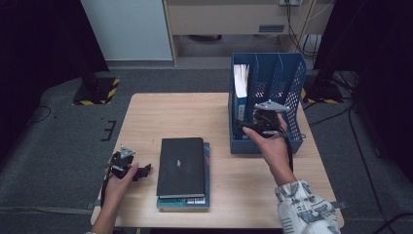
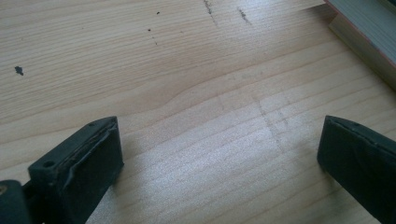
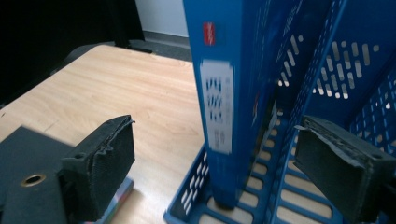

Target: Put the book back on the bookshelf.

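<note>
A blue slotted file rack [image 1: 292, 73] stands at the table's back right. A blue book [image 1: 240, 83] is upright in its left slot, white pages facing up. My right gripper [image 1: 253, 122] is held at the rack's front, open. In the right gripper view the book's spine [image 3: 219, 93] rises between the jaws of the right gripper [image 3: 215, 172], and neither pad touches it. A black book [image 1: 181, 165] lies on a teal book [image 1: 207, 165] at the table's middle front. My left gripper [image 1: 143, 170] rests just left of that stack, open, with bare wood between its jaws [image 2: 219, 158].
The wooden table [image 1: 160, 117] has bare room at its back left. The rack's other slots [image 3: 336, 70] hold nothing that I can see. The edge of the book stack [image 2: 364, 37] lies close to my left gripper. Dark floor and stands surround the table.
</note>
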Demonstrator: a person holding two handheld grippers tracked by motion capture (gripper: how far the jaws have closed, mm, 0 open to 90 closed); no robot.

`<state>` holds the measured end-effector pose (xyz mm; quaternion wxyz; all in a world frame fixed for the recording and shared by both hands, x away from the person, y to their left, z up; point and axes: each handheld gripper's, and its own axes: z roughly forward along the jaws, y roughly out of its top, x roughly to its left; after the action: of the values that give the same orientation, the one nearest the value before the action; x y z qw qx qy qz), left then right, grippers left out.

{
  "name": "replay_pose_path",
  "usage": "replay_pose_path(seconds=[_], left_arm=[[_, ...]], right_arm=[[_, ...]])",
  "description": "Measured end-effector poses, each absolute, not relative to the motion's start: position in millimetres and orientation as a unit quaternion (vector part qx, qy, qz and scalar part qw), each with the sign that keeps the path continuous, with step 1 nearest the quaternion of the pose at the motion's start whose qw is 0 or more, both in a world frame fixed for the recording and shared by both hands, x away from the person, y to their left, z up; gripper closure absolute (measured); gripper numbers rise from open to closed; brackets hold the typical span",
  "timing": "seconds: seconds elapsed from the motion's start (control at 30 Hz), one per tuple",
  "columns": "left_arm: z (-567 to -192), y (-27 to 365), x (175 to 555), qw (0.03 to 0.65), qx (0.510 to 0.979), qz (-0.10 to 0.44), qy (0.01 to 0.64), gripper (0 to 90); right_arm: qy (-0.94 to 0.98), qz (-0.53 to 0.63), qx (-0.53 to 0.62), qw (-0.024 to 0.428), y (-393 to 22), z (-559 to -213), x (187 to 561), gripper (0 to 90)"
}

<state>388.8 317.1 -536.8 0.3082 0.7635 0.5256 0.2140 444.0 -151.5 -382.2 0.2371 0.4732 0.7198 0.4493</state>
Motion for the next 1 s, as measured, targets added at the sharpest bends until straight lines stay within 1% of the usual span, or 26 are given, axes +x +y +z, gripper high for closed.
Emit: replay_pose_path(seconds=[0.17, 0.4, 0.5, 0.53, 0.6, 0.7, 0.8, 1.0], left_arm=[[-536.9, 317.2, 388.8, 0.309, 0.763, 0.214, 0.526, 0.0], [-536.9, 315.6, 387.7, 0.306, 0.758, 0.218, 0.534, 0.0], [-536.9, 315.9, 387.9, 0.307, 0.758, 0.217, 0.533, 0.0], [-536.9, 315.8, 388.3, 0.307, 0.758, 0.217, 0.534, 0.0], [-536.9, 315.6, 388.8, 0.307, 0.758, 0.217, 0.533, 0.0], [-536.7, 315.9, 387.6, 0.310, 0.759, 0.217, 0.530, 0.0], [-534.4, 318.4, 385.3, 0.318, 0.753, 0.213, 0.535, 4.2], [-522.4, 319.4, 382.7, 0.344, 0.747, 0.211, 0.529, 6.7]], right_arm=[[0.737, 0.450, 0.457, 0.214, -154.4, -390.4, 431.7, 9.0], [0.761, 0.466, 0.411, 0.186, -141.0, -403.9, 406.1, 9.0], [0.769, 0.468, 0.397, 0.179, -134.3, -412.8, 398.6, 12.1], [0.775, 0.467, 0.390, 0.169, -130.2, -417.9, 395.4, 12.6], [0.783, 0.461, 0.381, 0.168, -122.9, -426.3, 390.1, 12.5], [0.790, 0.462, 0.375, 0.147, -110.0, -438.3, 384.6, 12.3], [0.786, 0.471, 0.372, 0.148, -96.2, -446.8, 379.4, 13.8], [0.808, 0.457, 0.349, 0.125, -73.3, -465.4, 374.2, 14.5]])
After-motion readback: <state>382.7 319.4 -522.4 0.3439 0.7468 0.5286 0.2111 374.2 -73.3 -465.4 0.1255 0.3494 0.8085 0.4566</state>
